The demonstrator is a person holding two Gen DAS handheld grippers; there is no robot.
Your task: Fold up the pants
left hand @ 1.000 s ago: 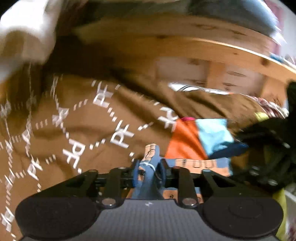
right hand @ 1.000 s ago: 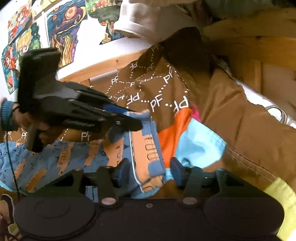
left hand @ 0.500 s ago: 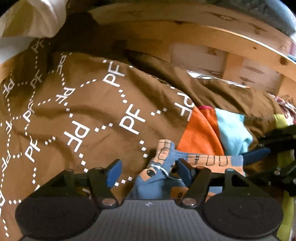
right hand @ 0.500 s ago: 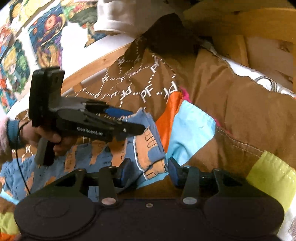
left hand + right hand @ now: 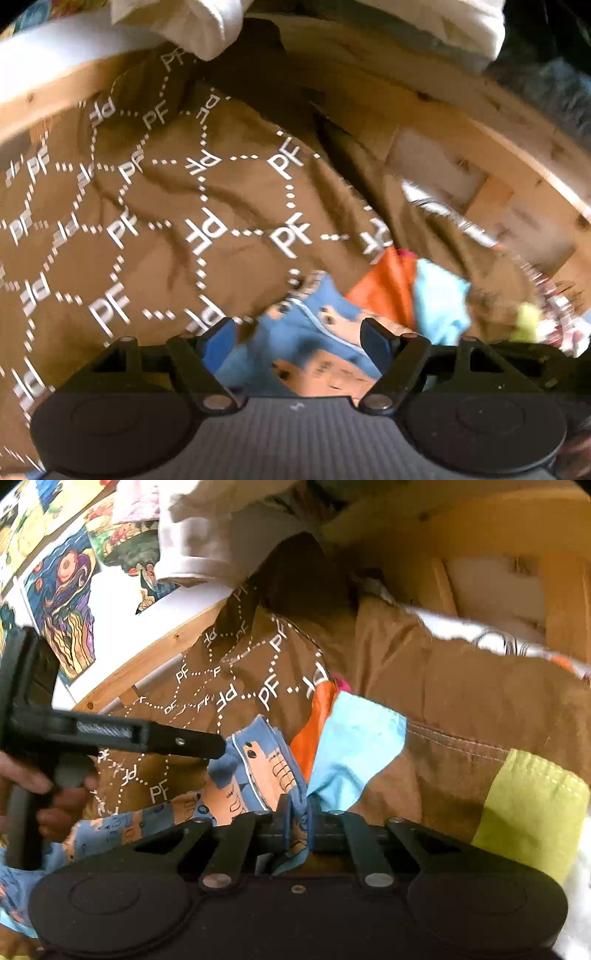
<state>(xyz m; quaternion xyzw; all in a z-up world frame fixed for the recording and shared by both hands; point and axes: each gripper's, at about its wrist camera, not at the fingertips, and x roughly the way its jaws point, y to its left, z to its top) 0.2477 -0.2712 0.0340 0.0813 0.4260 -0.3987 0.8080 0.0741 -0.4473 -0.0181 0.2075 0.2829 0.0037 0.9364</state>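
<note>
The pants (image 5: 258,775) are blue with orange cartoon prints and lie on a brown blanket with white "PF" lettering (image 5: 266,694). My right gripper (image 5: 297,827) is shut on an edge of the pants. My left gripper (image 5: 299,332) is open, its jaws wide apart just above the pants (image 5: 310,332), holding nothing. The left gripper (image 5: 218,744) also shows in the right wrist view as a black tool held in a hand, its tip at the pants' upper edge.
The brown blanket (image 5: 147,240) has orange (image 5: 314,723), light blue (image 5: 358,734) and yellow-green (image 5: 532,812) patches. A wooden bed frame (image 5: 424,110) curves behind. White cloth (image 5: 195,550) hangs above. Colourful pictures (image 5: 62,590) cover the wall at left.
My left gripper let go of the pants and opened wide, then drew back slightly. My right gripper closed from open onto the pants' edge.
</note>
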